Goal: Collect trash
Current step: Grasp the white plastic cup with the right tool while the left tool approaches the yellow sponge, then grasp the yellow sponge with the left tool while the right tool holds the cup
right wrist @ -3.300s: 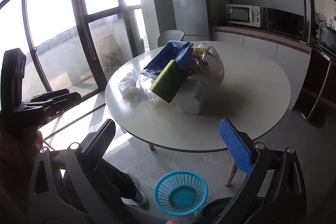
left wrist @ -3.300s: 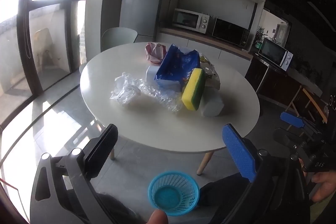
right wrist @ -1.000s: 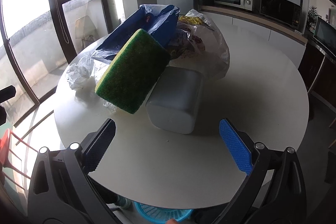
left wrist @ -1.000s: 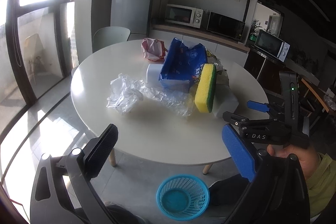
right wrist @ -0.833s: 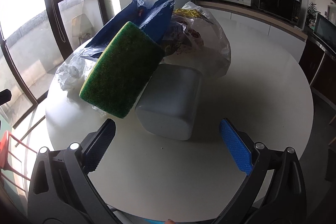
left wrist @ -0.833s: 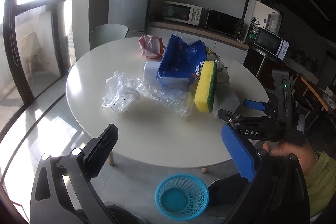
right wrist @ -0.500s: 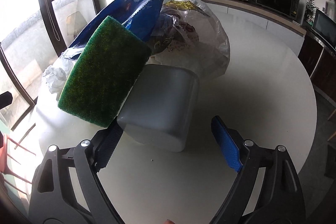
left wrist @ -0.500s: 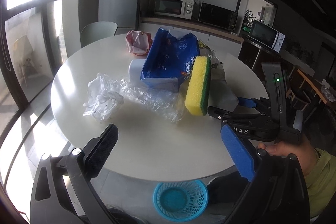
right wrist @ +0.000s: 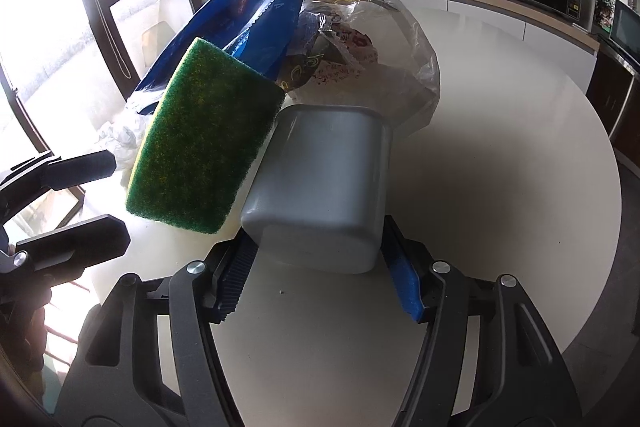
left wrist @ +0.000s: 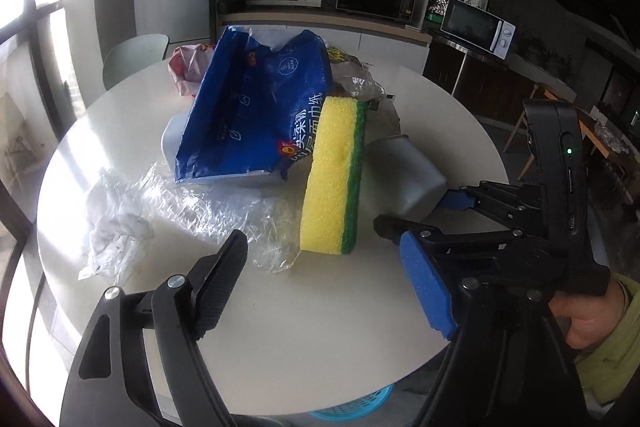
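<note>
The right claw (right wrist: 316,267) has its two pads set either side of the near end of a grey plastic tub (right wrist: 320,195) lying on its side on the round white bench (right wrist: 500,207); the pads look to be at or just off the tub's walls, and whether they already press on it cannot be told. So the step in hand seems to be the first pick: taking the tub. Leaning on the tub's left side, just ahead and left of this claw, is a yellow sponge with a green scouring face (right wrist: 204,143), with a torn blue plastic wrapper (right wrist: 248,31) and a clear bag of scraps (right wrist: 372,43) behind them. The left claw (left wrist: 324,291) hangs wide open and empty, with a sheet of crumpled clear film (left wrist: 160,211) just ahead of it. A blue mesh basket (left wrist: 352,407) peeks from under the bench edge, below it. The next move probably calls for closing firmly on the tub, then lifting it gently so the propped sponge slides off, not flung, and carrying it down to the basket.
</note>
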